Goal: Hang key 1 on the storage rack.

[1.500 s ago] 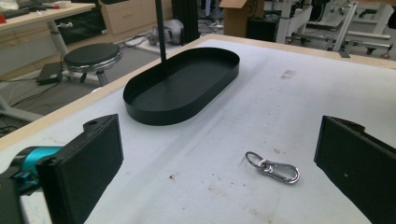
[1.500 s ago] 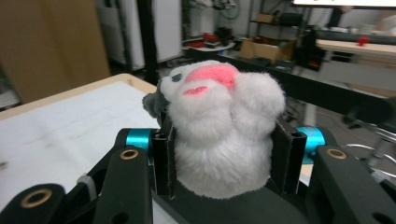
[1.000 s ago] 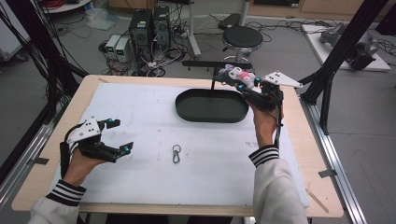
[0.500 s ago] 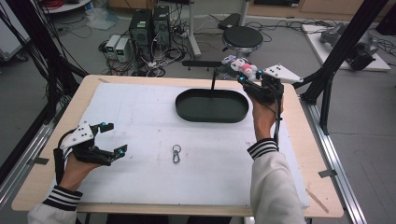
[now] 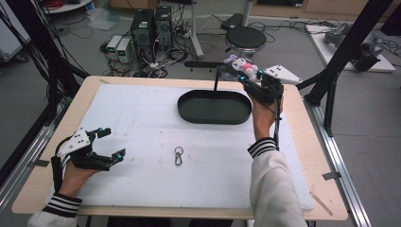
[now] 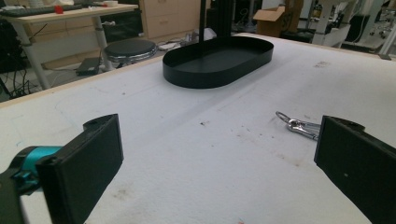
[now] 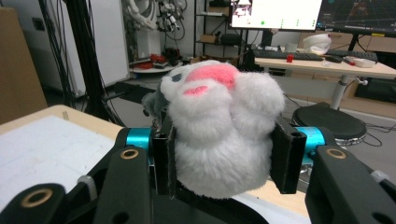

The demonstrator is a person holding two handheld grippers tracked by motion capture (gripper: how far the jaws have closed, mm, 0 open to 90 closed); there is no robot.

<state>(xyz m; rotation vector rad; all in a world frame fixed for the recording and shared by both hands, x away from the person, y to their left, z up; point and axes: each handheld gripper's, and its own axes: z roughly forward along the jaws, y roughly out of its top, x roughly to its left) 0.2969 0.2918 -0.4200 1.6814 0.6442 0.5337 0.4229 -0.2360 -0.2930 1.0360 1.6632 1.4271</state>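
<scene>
Right gripper (image 5: 246,75) clamps plush (image 5: 242,68) past the table's (image 5: 142,80) far edge, behind tray (image 5: 215,108). Left gripper (image 5: 108,144) open near left edge; clip (image 5: 178,155) mid-table, clear around.

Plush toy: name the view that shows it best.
The right gripper view: the plush toy sits close up between the right gripper pads. In the high view it is small and far off, above the black tray.
</scene>
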